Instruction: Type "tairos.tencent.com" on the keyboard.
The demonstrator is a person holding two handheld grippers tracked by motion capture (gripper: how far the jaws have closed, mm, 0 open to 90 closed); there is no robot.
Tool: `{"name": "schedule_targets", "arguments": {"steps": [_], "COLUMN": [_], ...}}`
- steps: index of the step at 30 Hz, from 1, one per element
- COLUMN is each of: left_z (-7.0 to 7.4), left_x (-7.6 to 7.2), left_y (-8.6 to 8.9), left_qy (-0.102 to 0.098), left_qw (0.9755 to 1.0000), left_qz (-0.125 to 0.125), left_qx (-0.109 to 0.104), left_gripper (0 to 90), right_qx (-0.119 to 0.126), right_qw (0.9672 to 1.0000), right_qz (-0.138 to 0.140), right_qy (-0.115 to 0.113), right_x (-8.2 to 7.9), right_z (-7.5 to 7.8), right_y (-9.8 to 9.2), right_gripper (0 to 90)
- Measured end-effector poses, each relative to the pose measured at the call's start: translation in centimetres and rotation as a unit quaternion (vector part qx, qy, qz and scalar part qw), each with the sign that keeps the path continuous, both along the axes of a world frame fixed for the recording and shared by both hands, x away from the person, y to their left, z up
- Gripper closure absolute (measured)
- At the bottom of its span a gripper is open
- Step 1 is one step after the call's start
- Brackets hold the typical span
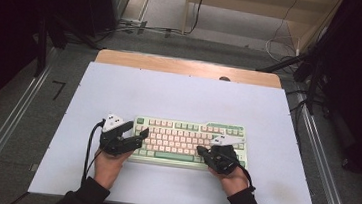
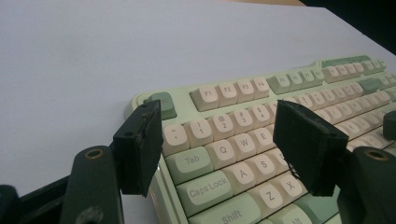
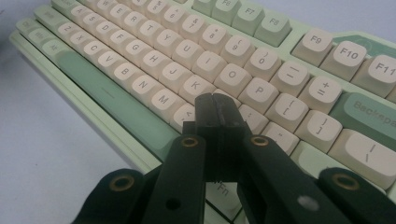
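Here we hold the right gripper pressed shut, gripping nothing, over the mechanical keyboard near its L key; our left gripper gapes empty above its Tab corner, on the white mat.

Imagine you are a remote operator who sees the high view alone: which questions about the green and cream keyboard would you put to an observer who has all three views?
Operator: Is the right gripper open?
Observer: No, its jaws meet, tips above the keys beside L.
Operator: And the left gripper?
Observer: Open, with nothing between its black pads; they straddle the green and cream keyboard around the Tab and Q keys.
Operator: Which key sits at the keyboard's near left corner?
Observer: A green Shift key, below Caps Lock.
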State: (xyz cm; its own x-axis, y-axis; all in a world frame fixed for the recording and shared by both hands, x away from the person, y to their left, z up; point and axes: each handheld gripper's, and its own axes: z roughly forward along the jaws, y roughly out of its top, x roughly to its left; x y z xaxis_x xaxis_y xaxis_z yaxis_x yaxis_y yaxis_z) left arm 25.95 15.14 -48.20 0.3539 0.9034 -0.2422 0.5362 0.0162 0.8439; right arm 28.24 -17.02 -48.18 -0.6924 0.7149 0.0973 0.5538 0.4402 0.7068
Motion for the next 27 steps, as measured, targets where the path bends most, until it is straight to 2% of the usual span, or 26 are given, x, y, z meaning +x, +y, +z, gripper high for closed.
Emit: {"name": "schedule_targets", "arguments": {"steps": [22, 25, 27], "left_z": [-0.15, -0.12, -0.12], "left_x": [-0.02, -0.03, -0.02], "left_y": [-0.05, 0.00, 0.03], "left_qy": [0.004, 0.004, 0.005], "left_qw": [1.0000, 1.0000, 1.0000], "left_qz": [-0.002, -0.001, 0.000], "left_qx": [-0.002, -0.002, -0.004], "left_gripper": [33.6, 33.7, 33.7], "right_qx": [-0.004, 0.012, 0.024], "right_qw": [1.0000, 0.9999, 0.9996], "right_qz": [0.002, -0.005, -0.013], "right_qy": [0.007, 0.000, -0.008], "right_x": [0.18, 0.12, 0.14], "right_z": [-0.40, 0.06, 0.30], "right_y": [0.02, -0.23, -0.48], "right_gripper": [87.6, 87.5, 83.3]}}
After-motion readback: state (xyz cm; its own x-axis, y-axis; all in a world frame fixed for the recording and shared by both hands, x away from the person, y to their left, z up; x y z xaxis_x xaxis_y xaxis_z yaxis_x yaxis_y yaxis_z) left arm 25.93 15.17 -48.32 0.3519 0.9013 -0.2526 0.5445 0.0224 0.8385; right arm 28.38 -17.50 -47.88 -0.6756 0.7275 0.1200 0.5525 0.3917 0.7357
